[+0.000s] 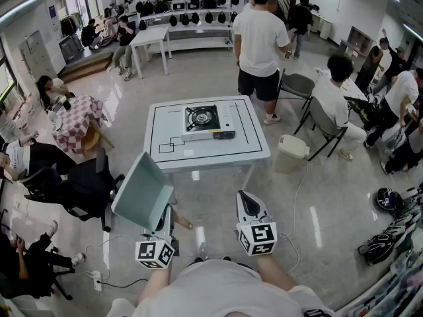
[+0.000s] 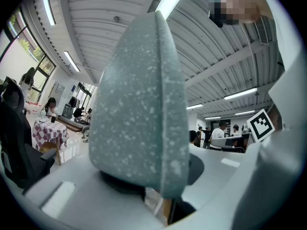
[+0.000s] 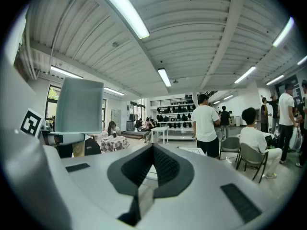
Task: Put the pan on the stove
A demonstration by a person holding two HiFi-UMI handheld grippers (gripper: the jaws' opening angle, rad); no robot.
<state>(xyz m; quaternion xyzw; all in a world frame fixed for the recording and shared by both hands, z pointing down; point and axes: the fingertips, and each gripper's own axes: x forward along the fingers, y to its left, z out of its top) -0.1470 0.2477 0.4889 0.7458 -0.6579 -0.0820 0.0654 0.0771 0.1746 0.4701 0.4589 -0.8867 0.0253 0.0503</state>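
A square grey-green speckled pan (image 1: 142, 191) is held up on edge in front of me, well short of the table. My left gripper (image 1: 166, 224) is shut on its wooden handle (image 2: 166, 211). The pan's underside (image 2: 139, 114) fills the left gripper view, and the pan (image 3: 79, 104) also stands at the left of the right gripper view. The portable gas stove (image 1: 208, 122) sits in the middle of the white table (image 1: 165, 121), its black burner (image 1: 201, 117) bare. My right gripper (image 1: 249, 205) is level with the left one, shut, with nothing in it.
A person in a white shirt (image 1: 261, 38) stands just behind the table. A white bin (image 1: 291, 154) stands at the table's right corner and a black office chair (image 1: 79, 183) at its left. Seated people and chairs fill the right side. Cables (image 1: 99, 279) lie on the floor.
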